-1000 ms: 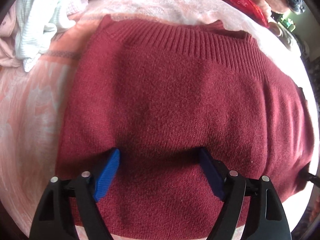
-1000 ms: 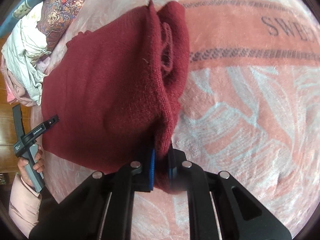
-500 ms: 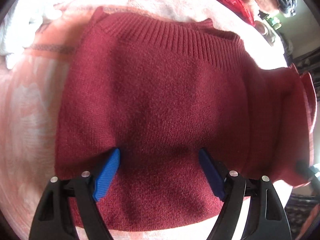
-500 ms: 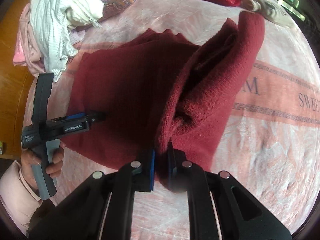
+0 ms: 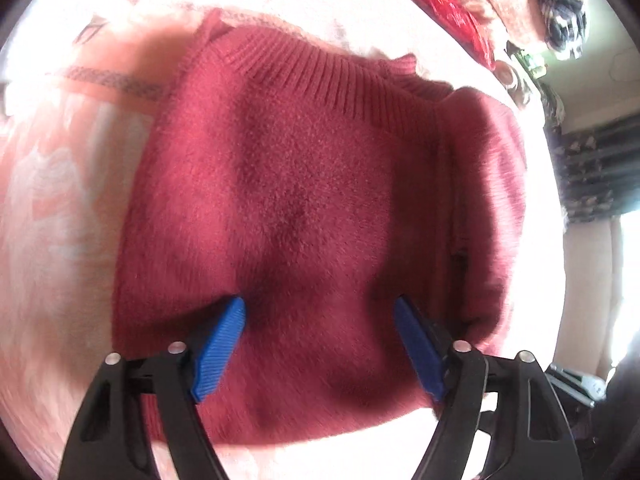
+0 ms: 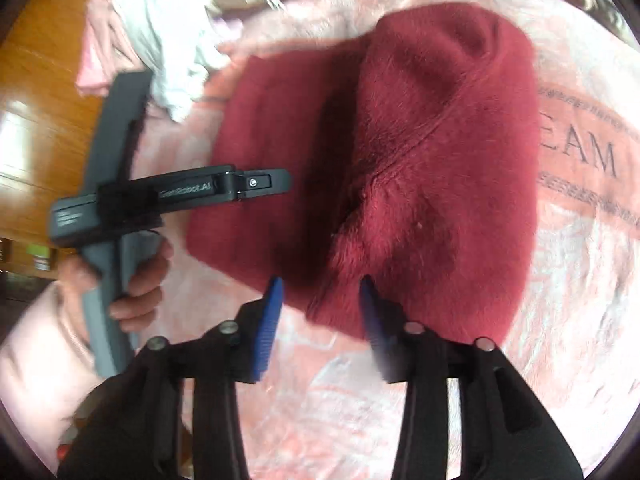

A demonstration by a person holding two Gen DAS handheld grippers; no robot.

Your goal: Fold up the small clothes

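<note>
A dark red knitted sweater [image 5: 312, 208] lies on a pink blanket [image 5: 52, 240], ribbed hem at the far side. Its right part is folded over onto the body, seen as a raised flap [image 6: 448, 152] in the right wrist view. My left gripper [image 5: 320, 320] is open, its blue pads over the sweater's near part; it also shows from the side in the right wrist view [image 6: 260, 182]. My right gripper [image 6: 320, 292] is open and empty, just at the near edge of the folded flap.
A pile of white and pink clothes [image 6: 168, 32] lies at the blanket's far left by the wooden floor [image 6: 36, 92]. A red cloth item [image 5: 444, 8] and patterned fabric [image 5: 560, 28] lie beyond the sweater. The blanket carries printed letters [image 6: 580, 152].
My right gripper carried the sweater's side over onto the body, then opened and let it go. The left gripper stayed open over the sweater.
</note>
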